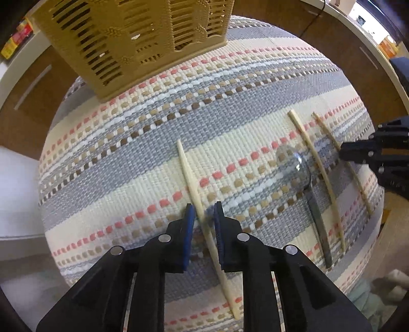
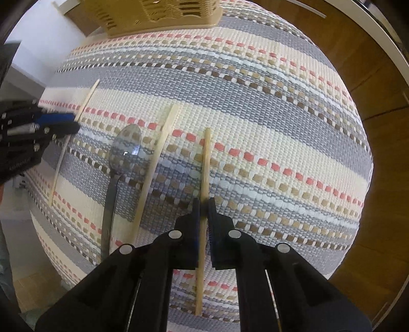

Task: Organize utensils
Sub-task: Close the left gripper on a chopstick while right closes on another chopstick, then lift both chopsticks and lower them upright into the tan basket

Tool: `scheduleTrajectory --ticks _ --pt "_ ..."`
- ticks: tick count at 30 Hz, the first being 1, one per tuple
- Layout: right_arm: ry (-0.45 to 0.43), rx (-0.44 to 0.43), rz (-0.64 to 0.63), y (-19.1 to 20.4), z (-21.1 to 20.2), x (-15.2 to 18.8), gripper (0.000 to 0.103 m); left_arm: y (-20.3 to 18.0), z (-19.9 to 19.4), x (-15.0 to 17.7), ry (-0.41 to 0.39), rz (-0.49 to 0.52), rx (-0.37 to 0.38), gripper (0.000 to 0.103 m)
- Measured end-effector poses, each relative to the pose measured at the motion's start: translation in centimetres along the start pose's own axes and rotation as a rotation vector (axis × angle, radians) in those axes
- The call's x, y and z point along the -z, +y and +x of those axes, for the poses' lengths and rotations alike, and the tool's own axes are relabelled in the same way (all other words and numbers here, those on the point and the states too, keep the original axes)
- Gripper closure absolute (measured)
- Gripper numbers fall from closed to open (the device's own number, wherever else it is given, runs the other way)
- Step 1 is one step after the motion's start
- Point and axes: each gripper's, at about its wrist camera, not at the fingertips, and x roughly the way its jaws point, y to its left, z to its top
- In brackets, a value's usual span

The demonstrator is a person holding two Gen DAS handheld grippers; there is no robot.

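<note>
Three pale chopsticks and a metal spoon (image 1: 297,167) lie on a striped woven mat (image 1: 143,143). My left gripper (image 1: 204,213) straddles the left chopstick (image 1: 188,173), its blue pads a little apart from the stick. My right gripper (image 2: 203,204) is shut on the right chopstick (image 2: 206,163). The middle chopstick (image 2: 163,138) and the spoon (image 2: 126,146) lie between them. The left gripper also shows in the right wrist view (image 2: 69,122), the right gripper in the left wrist view (image 1: 343,150).
A tan slotted utensil basket (image 1: 133,38) stands at the mat's far edge; it also shows in the right wrist view (image 2: 153,15). Brown wooden table (image 2: 370,153) surrounds the mat.
</note>
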Motion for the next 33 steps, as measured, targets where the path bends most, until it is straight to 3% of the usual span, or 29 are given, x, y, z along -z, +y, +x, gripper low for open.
scheduleTrajectory --ticks 5,7,11,15,19,23,30,33 --pt "-0.017 -0.002 -0.017 0.7 0.3 -0.1 0.099 -0.3 0.1 -0.4 -0.013 -0.002 -0.031 0.1" --pt "-0.053 -0.053 -0.023 0.7 -0.4 0.2 0.099 0.0 -0.5 0.1 -0.058 -0.036 0.015 0.1" --pt "-0.156 -0.104 -0.003 0.1 -3.0 0.7 0.099 1.1 -4.5 1.6 -0.245 -0.109 0.102 0.1" --pt "-0.331 -0.134 0.0 -0.3 -7.9 0.3 0.099 2.3 -10.2 2.7 -0.457 -0.177 0.166 0.1" --pt "-0.515 -0.168 0.014 -0.4 -12.5 -0.7 0.099 2.6 -16.2 3.4 -0.689 -0.198 0.145 0.1" --pt "-0.694 -0.16 0.008 0.2 -16.7 -2.5 0.099 2.6 -20.1 2.8 -0.869 -0.195 0.051 0.099" --pt "-0.904 -0.081 -0.001 1.6 -21.3 -5.7 0.099 3.0 -22.7 0.8 -1.077 -0.225 -0.039 0.099" --pt "-0.967 -0.021 0.011 1.9 -22.1 -7.4 0.099 3.4 -24.0 0.1 -1.175 -0.229 -0.043 0.099"
